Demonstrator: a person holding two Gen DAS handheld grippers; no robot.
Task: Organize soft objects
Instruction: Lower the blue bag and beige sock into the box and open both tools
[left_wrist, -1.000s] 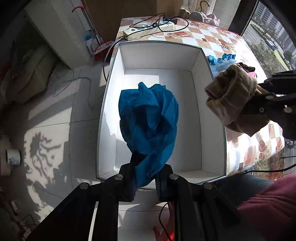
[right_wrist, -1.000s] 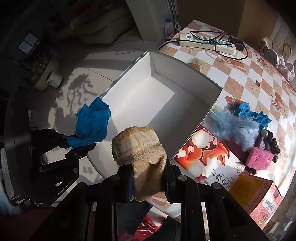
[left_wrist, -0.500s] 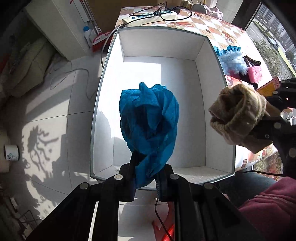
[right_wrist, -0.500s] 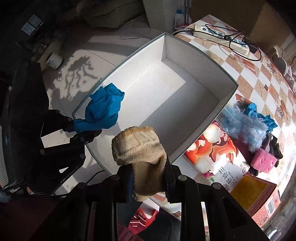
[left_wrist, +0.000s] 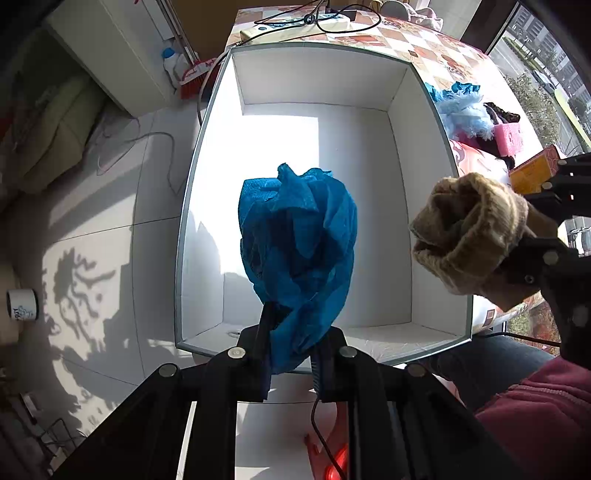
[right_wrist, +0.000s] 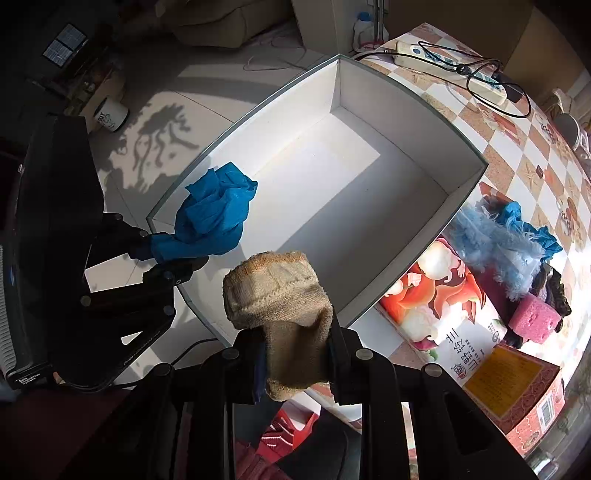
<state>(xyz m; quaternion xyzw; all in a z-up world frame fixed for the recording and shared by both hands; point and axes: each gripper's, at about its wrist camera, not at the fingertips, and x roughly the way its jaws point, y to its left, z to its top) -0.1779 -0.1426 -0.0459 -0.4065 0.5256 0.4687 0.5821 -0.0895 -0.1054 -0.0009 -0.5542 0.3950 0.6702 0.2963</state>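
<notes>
My left gripper (left_wrist: 291, 363) is matte black: two flat arms run forward like rails, each dotted with round silver screw heads, and they end in dark blue-edged jaws. My right gripper (right_wrist: 295, 363) is built the same, black bars with the same silver screws and a strip of blue along one jaw. Seen from the right wrist, the left one carries a big black housing with ribbed vents down its side, a small white label, and faint grey lettering along one arm. A thin black cable (left_wrist: 317, 417) loops below the left jaws. I wear a dark red knitted sleeve (left_wrist: 535, 413) and blue-grey jeans (left_wrist: 491, 362).
</notes>
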